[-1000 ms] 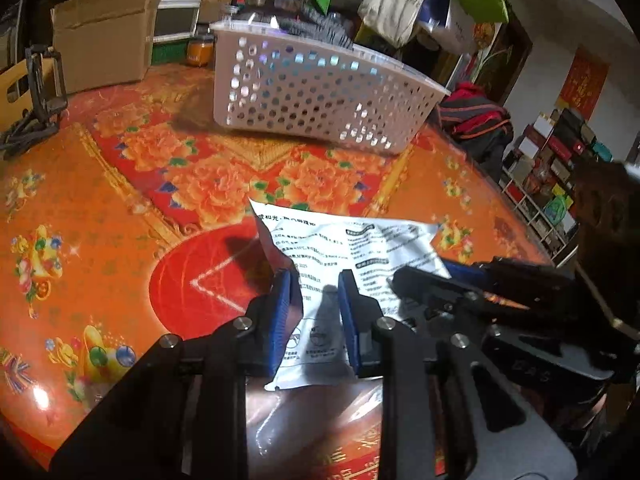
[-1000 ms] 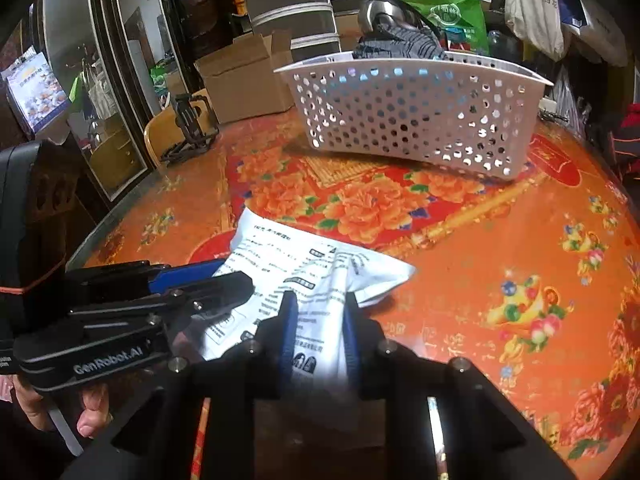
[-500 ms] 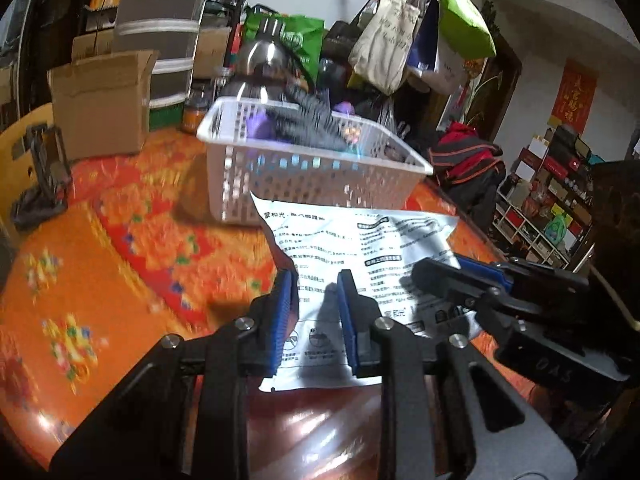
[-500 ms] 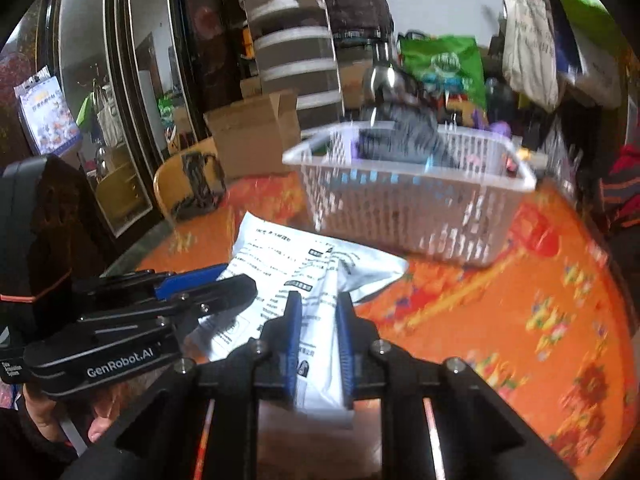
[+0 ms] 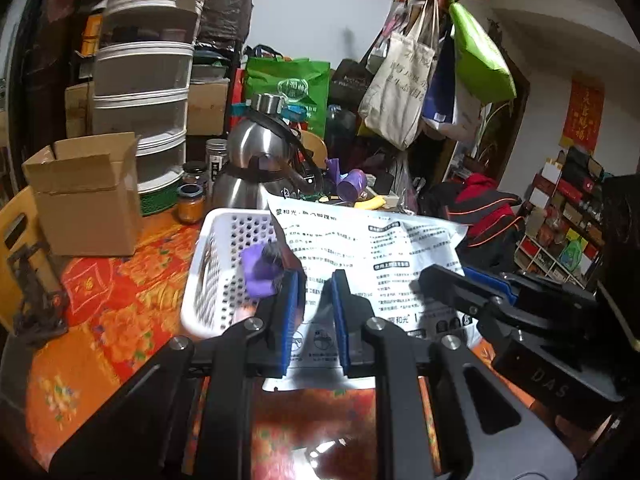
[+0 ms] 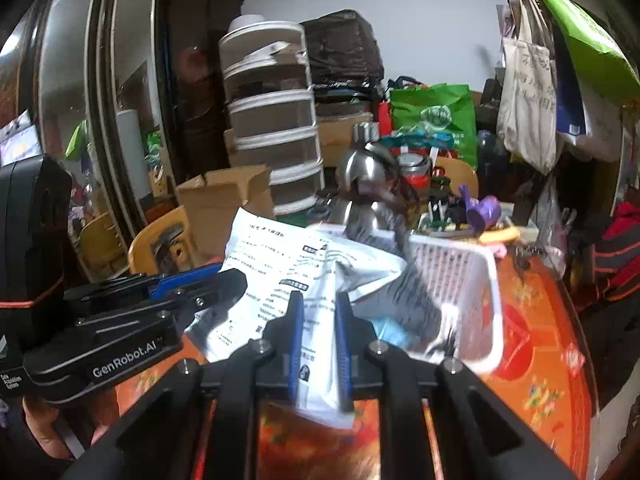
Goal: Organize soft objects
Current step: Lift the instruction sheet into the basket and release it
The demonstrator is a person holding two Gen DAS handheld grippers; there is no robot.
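Both tools on the white printed pouch (image 5: 372, 252)! The left tool (image 5: 314, 312) pinches its near edge, jaws nearly closed and just squeezing tighter; the right tool (image 6: 320, 332) clamps a bunched fold at the other end, jaws likewise nearly closed and just narrowing. The pouch hangs clear above the orange floral surface (image 5: 104, 320), long axis running side to side between the tools, its far edge pointing at the white perforated basket (image 5: 224, 276) just behind.
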